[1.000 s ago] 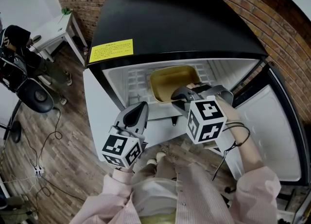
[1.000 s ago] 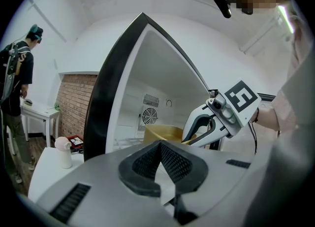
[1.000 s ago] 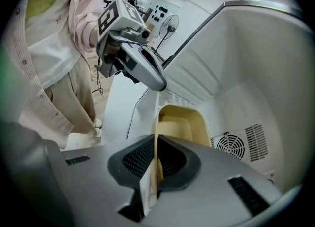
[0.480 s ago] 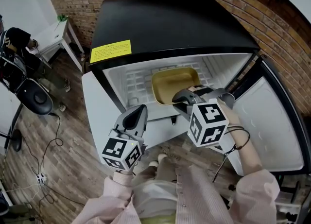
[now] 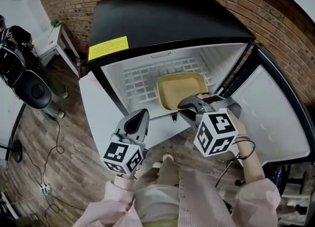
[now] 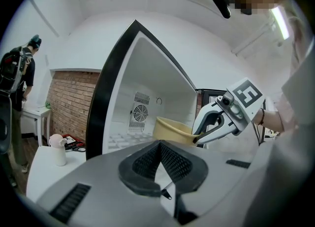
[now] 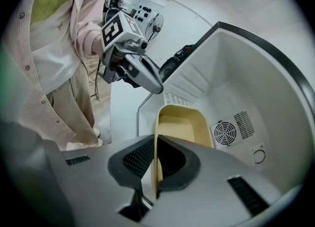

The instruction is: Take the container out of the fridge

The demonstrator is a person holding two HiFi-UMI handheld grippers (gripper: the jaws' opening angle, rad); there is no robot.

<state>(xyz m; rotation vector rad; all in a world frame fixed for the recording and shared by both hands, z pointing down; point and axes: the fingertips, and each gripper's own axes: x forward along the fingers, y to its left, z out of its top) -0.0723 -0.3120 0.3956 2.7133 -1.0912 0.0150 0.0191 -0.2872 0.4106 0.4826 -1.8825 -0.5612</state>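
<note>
Pale yellow shallow rectangular plastic container (image 5: pixel 181 89) sits at the front right of the white ribbed shelf (image 5: pixel 142 81) inside the small black-topped fridge with a white interior (image 5: pixel 167 19), its near end right at the opening, not yet clear of it. The right gripper (image 5: pixel 187 106) has the container's near wall pinched edge-on between its jaws, which are nearly together with only the thin plastic between the pads; that grip looks firm in the right gripper view. The left gripper (image 5: pixel 139 118) hangs low in front of the fridge, well apart from the container, jaws together on nothing. The fridge door (image 5: pixel 275 117) stands swung wide open on the right. Step in hand, judging by this: the pull-out itself, grasp made and container on its way to the opening. Next move calls for drawing it straight back and level, clear of the shelf lip and door frame. A one-sided pinch on a thin wall could let it tilt or flex.
</note>
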